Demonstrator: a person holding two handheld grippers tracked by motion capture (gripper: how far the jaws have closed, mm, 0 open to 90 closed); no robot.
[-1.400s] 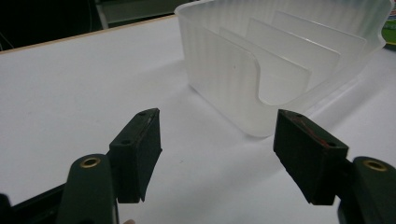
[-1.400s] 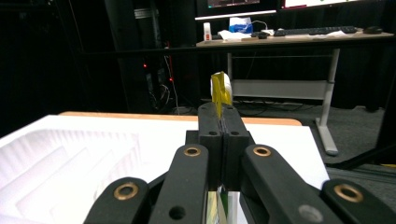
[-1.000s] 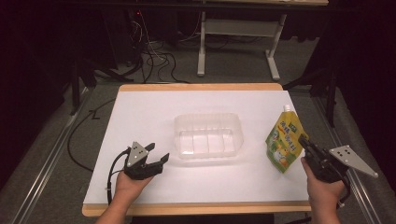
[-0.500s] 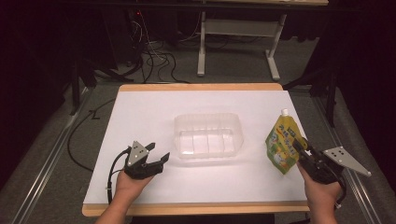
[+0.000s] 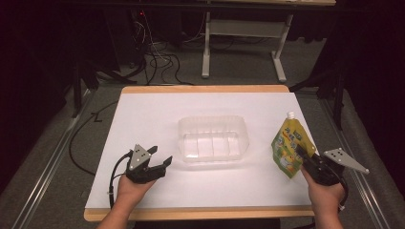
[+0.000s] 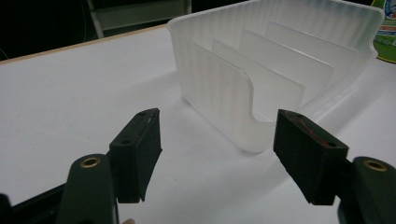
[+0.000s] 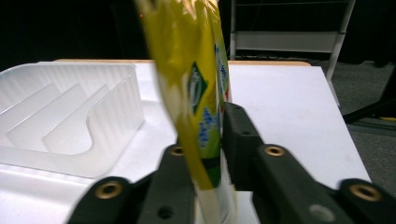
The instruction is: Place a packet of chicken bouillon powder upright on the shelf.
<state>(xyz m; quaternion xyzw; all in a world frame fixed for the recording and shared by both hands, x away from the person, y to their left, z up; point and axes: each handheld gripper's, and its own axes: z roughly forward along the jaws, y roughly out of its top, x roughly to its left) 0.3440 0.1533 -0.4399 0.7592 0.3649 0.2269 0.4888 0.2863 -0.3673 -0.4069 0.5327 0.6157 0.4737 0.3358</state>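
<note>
High view: your right gripper (image 5: 302, 155) sits at the table's (image 5: 143, 114) right edge, jaws clenched on the pouch (image 5: 288, 145), a yellow-green spouted bag with a white cap at the top. You hold the pouch upright, slightly tilted, its lower half between the jaws. It stands to the right of the tray (image 5: 213, 139) and apart from it. Whether its bottom touches the table I cannot tell.

The tray is clear plastic with upright dividers inside, and it rests near the middle of the white tabletop. Your left gripper (image 5: 157, 161) lies low near the front left, jaws spread and pointing toward the tray, nothing between them. Your left hand (image 5: 128, 188) wraps its base.

Left gripper view: the two black jaws stand wide apart over bare white surface. The tray (image 6: 219, 88) is just ahead, its near corner toward the right jaw, not touching. A bit of the pouch (image 6: 385, 28) shows beyond the tray's far end.

Right gripper view: the jaws press the pouch (image 7: 196, 93) from both sides, seen edge-on. The tray (image 7: 70, 121) lies to the left.
</note>
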